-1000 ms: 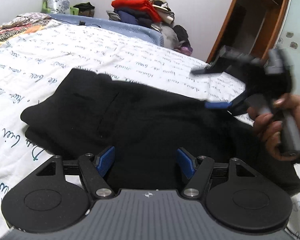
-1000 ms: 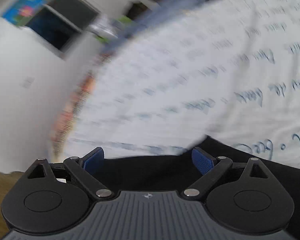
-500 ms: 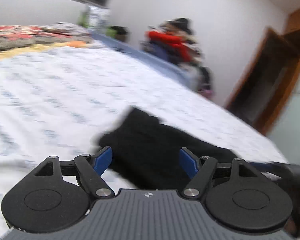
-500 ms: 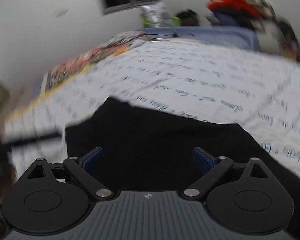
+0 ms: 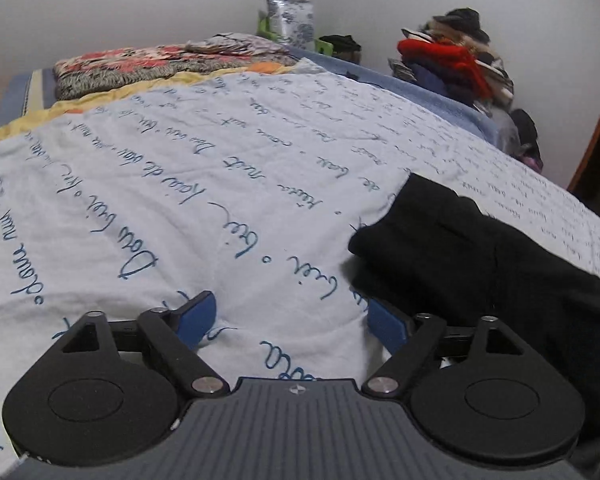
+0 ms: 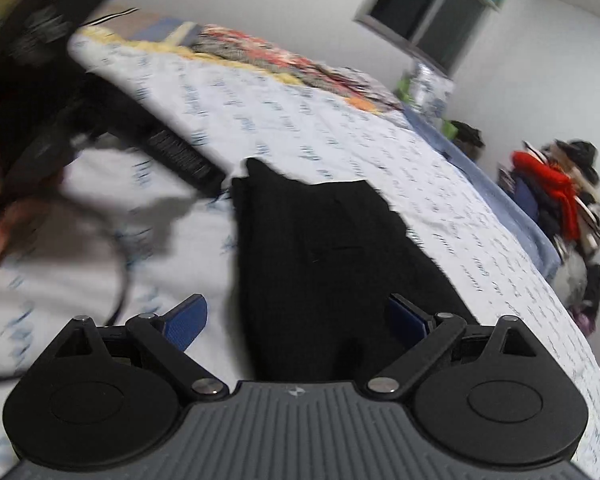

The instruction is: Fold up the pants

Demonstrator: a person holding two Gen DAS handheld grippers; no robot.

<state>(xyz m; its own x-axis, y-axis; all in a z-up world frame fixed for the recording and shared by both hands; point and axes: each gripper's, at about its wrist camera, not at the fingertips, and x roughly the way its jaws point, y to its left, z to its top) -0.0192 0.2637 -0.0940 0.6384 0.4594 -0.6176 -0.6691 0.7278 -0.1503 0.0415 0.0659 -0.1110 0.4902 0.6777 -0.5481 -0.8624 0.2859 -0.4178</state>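
Pants (image 5: 480,256) plain black. Bedsheet (image 5: 204,184) white with blue cursive script print. Blanket (image 5: 148,64) floral red, orange, grey; yellow edge under it. Clothes pile (image 5: 452,64) red, navy, black. Left claw (image 5: 290,320) black arms, blue pads (image 5: 196,316); right claw (image 6: 296,320) same. Walls white.

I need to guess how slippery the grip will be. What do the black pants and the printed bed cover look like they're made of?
The pants look like matte black woven cloth, perhaps cotton blend: no sheen, soft folded edges. The bed cover looks like soft, slightly fuzzy cotton-like fabric, white with blue script, gently rumpled.
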